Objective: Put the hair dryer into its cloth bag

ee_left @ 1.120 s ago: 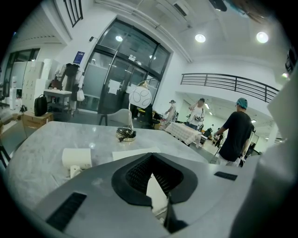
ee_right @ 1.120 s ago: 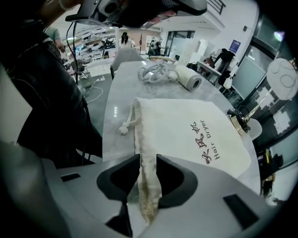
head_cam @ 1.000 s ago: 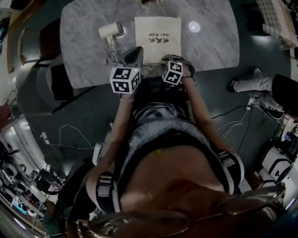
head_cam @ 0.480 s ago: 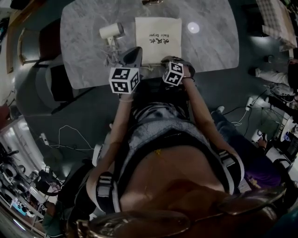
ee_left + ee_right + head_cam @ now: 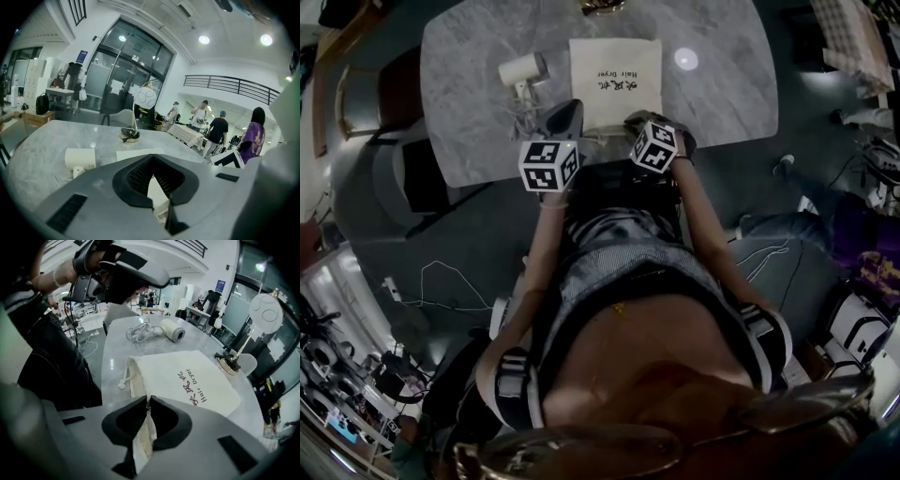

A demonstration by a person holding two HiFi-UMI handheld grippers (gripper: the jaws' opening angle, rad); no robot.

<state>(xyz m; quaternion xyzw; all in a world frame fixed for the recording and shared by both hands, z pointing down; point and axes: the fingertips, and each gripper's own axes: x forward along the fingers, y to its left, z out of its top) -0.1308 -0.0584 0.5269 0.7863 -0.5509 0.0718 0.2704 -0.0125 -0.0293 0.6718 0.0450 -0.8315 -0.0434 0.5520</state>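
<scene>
Your right gripper (image 5: 149, 401) is pinching the bag's (image 5: 183, 376) near edge, jaws just been closing on it. Your left gripper (image 5: 152, 157) is sitting closed, empty.

A marble table (image 5: 469, 103) stands on dark floor (image 5: 469, 234) before tall glass doors (image 5: 126, 79).

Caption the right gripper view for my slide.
Right tongs, jaws just closed on the cloth bag's near edge; hair dryer beyond on the marble table.

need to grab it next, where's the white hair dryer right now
In the head view the white hair dryer lies on the grey marble table, just left of the cream cloth bag and not touching it.
</scene>
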